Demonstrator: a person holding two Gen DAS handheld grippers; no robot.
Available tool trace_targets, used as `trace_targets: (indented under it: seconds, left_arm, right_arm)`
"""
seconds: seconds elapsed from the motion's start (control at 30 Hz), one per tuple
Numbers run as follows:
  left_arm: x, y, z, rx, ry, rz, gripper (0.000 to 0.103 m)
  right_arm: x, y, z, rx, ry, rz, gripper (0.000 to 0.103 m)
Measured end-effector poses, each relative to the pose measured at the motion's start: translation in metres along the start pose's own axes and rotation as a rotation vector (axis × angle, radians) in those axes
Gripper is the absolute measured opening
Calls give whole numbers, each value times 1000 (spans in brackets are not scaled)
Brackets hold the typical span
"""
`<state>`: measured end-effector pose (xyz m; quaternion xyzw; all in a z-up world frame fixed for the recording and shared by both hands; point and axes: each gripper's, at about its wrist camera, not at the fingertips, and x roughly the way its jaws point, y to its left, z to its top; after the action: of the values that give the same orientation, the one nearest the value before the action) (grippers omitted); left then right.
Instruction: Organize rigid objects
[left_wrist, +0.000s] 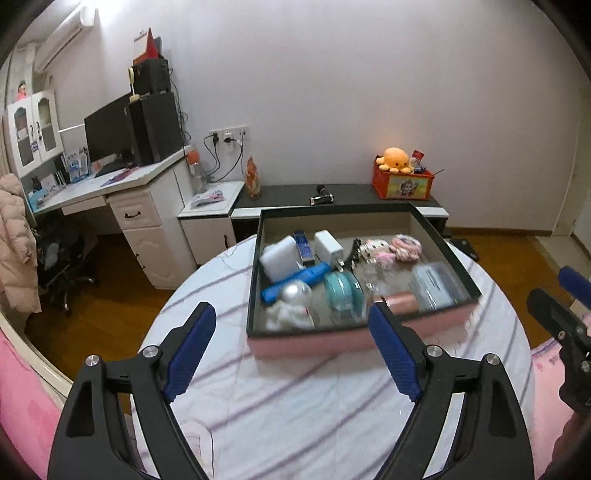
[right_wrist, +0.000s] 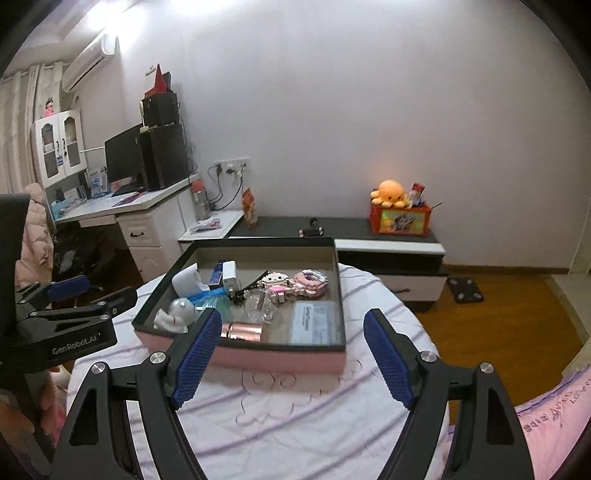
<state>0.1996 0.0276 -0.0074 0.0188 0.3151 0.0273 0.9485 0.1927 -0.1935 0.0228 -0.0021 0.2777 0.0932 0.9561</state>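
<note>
A pink box (left_wrist: 314, 341) with a dark rim sits on a round table (left_wrist: 295, 406) covered with a white, purple-striped cloth. Both grippers hang above the near part of the table, short of the box, and hold nothing.

The left gripper (left_wrist: 293, 347) has its blue-padded fingers (left_wrist: 192, 350) spread wide, with only the cloth and the box's near wall showing between them. The right gripper (right_wrist: 291, 354) is also spread wide, its jaws framing the box's near right corner without touching it. In the right wrist view the left gripper shows at the left edge, beside the box's left side.

Inside the box lies a jumble of small things: a white astronaut figure (right_wrist: 177, 314) in the near left corner, a blue tube (left_wrist: 295, 282) behind it, a white block (left_wrist: 279, 256) and a white charger (left_wrist: 327, 245) toward the back. A teal round case (left_wrist: 343, 291) lies mid-box, a copper cylinder (right_wrist: 242, 331) against the near wall, a clear packet (right_wrist: 314, 325) at the right, and pink pixel-block figures (right_wrist: 295, 282) at the back right.

Behind the table an orange octopus plush (left_wrist: 396, 158) sits on a red box (left_wrist: 402, 184) on a low cabinet.
</note>
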Motion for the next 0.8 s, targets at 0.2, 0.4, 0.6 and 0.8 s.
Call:
trace_targets:
  seconds: [0.2,0.4,0.6,0.8]
  left_arm:
    - [-33,-5,-31,0,-74,10,87]
    - [-62,-5,-52,-14,-189,16,87]
    - [-74,-5,-64,-5,-274,25,87]
    - [-78,-6,-75,1,-338,41,94]
  right_arm:
    - [-44,11,-26,-27,-108,-40,81]
    - [-76,16,-46,-28,-224,-54,81]
    - [-86,17,-55,-30,-288,-66,81]
    - [-93,20,-71,-39,-353,-67,81]
